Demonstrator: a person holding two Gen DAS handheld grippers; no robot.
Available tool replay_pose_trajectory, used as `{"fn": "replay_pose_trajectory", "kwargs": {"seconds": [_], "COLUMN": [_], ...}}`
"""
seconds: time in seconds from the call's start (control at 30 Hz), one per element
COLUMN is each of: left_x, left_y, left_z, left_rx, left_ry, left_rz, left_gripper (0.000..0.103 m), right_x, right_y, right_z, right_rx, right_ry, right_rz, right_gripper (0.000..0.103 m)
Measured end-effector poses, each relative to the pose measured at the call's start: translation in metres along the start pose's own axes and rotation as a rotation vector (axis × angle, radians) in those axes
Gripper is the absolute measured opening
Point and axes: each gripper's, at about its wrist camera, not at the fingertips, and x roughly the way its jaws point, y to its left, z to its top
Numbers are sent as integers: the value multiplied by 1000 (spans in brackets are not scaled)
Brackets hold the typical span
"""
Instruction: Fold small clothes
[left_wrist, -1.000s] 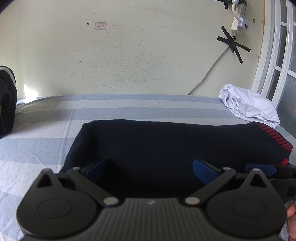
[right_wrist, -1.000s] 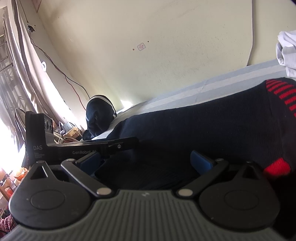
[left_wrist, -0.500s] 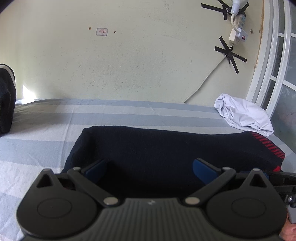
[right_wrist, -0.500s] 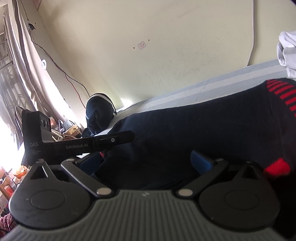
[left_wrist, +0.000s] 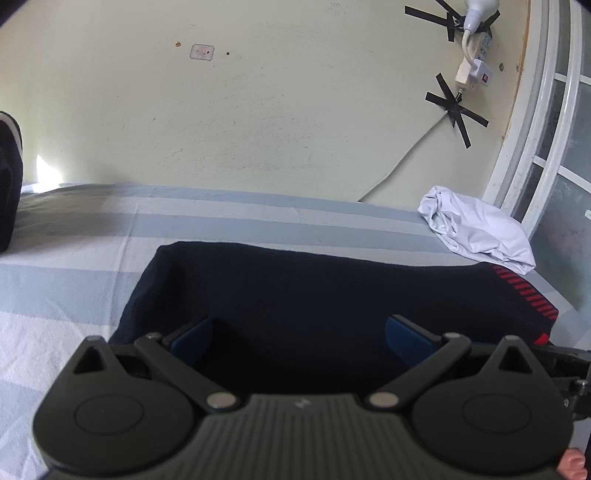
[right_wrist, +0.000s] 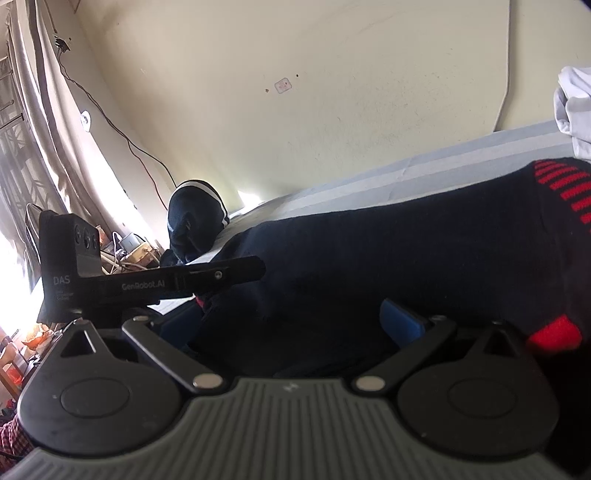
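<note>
Both tools, left tool (left_wrist: 299, 332) and right tool (right_wrist: 295, 325), were released, spread over the navy garment (left_wrist: 332, 288); clenching both on the near hem evenly would have kept the fold square.

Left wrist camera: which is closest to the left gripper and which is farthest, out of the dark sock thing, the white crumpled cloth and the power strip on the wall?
From the left gripper:
1. Dark garment with red stripes, right in front, between the open fingers.
2. White crumpled cloth, farther back on the right of the bed.
3. Power strip, farthest, high on the wall at upper right.

Sweater (left_wrist: 332, 295) on bed (left_wrist: 74, 280), crumpled cloth (left_wrist: 480, 232) behind.
</note>
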Motion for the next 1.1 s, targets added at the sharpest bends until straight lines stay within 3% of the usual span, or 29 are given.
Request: {"fn": "replay_pose_trajectory", "kwargs": {"seconds": [0.2,0.6,0.7,0.77,0.9,1.0,1.1], "left_x": [3,5,5,5,4,-4,-18], "left_y": [-7,-8,-8,-8,-8,-4,3], "left_z": [-2,-1,0,0,0,1,3], "left_rx": [38,41,41,43,46,21,-33], "left_ry": [12,23,23,23,20,-14,-71], "left_rz": [46,51,51,53,56,16,-115], "left_gripper": [103,103,103,103,103,103,103], "right_x": [0,-3,-18,-38,-89,-125,-145], "right_y": [-1,1,9,10,1,-18,-40], "right_z": [0,1,-3,-4,6,13,13], "right_rx": [-2,-8,-19,-1,47,134,239], "right_ry": [4,12,-29,-67,-176,-240,-243], "right_rz": [1,-14,-70,-67,-101,-154,-196], "right_gripper": [103,103,90,67,64,65,66]}}
